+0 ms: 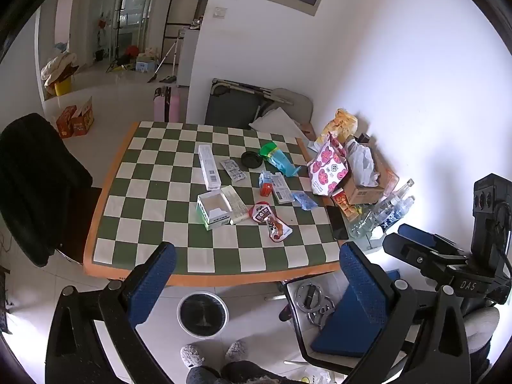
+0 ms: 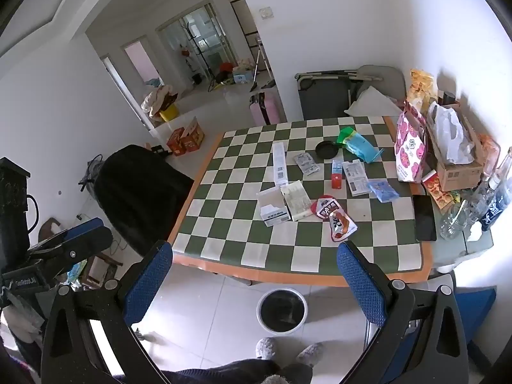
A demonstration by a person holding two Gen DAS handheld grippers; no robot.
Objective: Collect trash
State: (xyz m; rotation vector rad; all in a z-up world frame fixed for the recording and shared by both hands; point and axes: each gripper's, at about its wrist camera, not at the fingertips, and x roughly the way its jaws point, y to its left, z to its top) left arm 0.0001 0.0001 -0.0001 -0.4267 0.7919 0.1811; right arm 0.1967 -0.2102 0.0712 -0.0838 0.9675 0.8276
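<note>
Trash lies scattered on the checkered table (image 1: 153, 256) (image 2: 256, 265): an open white carton (image 1: 213, 210) (image 2: 272, 208), a red snack pouch (image 1: 271, 220) (image 2: 336, 219), a long white box (image 1: 208, 167) (image 2: 279, 163), a green-and-blue packet (image 1: 276, 158) (image 2: 356, 143), a blue wrapper (image 1: 304, 199) (image 2: 382, 190), a small red box (image 1: 266, 188) (image 2: 336, 180) and a black lid (image 1: 252, 159) (image 2: 325, 149). A white bin (image 1: 202, 314) (image 2: 281, 310) with a dark inside stands on the floor before the table. My left gripper (image 1: 256, 275) and right gripper (image 2: 256, 275) hang open above the near table edge, both with nothing between their fingers.
A black-draped chair (image 1: 38, 185) (image 2: 140, 188) stands left of the table. Boxes, a pink flowered bag (image 1: 329, 168) (image 2: 411, 147), bottles (image 1: 390, 206) (image 2: 486, 198) and a dark phone (image 1: 337, 222) (image 2: 425, 217) crowd the right side by the wall. A blue-seated chair (image 1: 348, 320) and slippered feet (image 1: 211, 353) are below.
</note>
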